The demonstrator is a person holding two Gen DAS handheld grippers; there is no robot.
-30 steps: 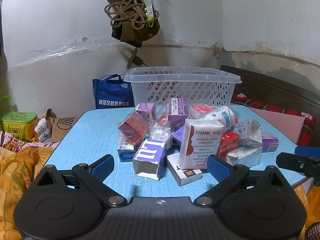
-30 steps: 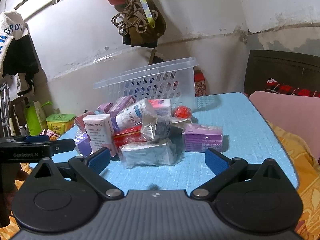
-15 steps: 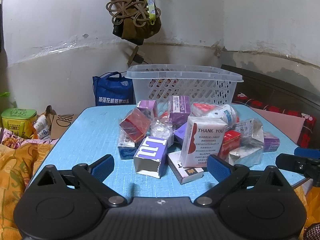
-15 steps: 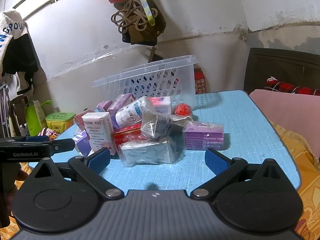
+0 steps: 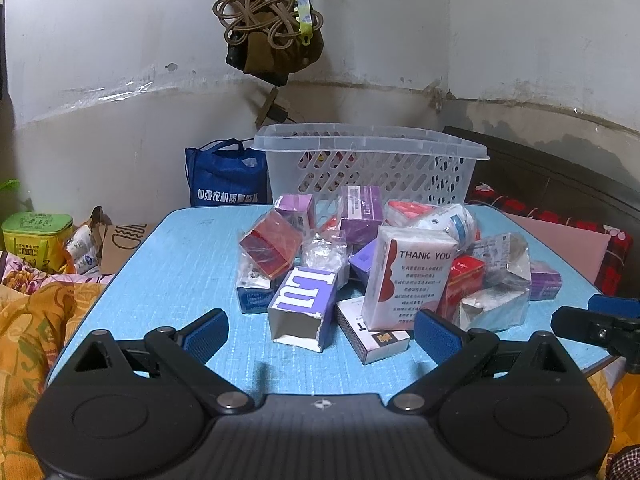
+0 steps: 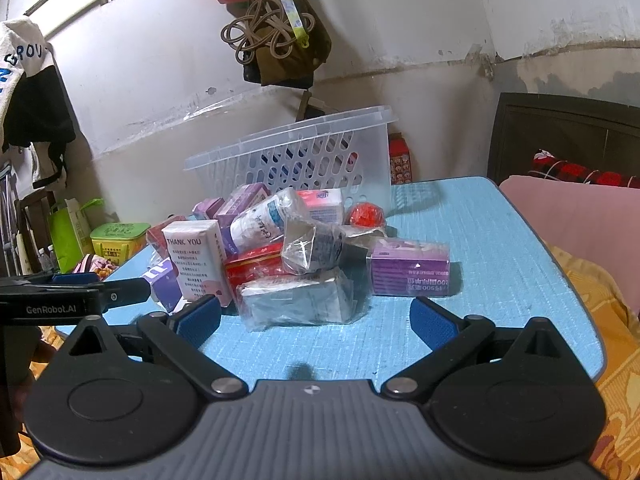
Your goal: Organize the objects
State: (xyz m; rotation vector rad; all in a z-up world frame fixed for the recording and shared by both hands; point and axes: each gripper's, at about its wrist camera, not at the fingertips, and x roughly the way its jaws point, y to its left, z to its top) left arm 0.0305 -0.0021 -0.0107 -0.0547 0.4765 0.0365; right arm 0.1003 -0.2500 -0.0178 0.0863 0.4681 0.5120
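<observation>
A heap of small boxes and wrapped packets lies on the blue table. Nearest my left gripper is a purple box with an open end, beside a white "THANK YOU" pack. A clear plastic basket stands behind the heap. My left gripper is open and empty, just short of the purple box. My right gripper is open and empty, in front of a clear-wrapped grey packet and a purple carton. The basket and the "THANK YOU" pack also show there.
A blue bag and a green tin stand beyond the table's far left. Orange bedding lies at the left. A pink cushion and dark headboard lie at the right. A bag with cords hangs on the wall.
Both grippers have moved slightly forward toward the heap. Both stay open and empty. Nothing on the table has moved.
</observation>
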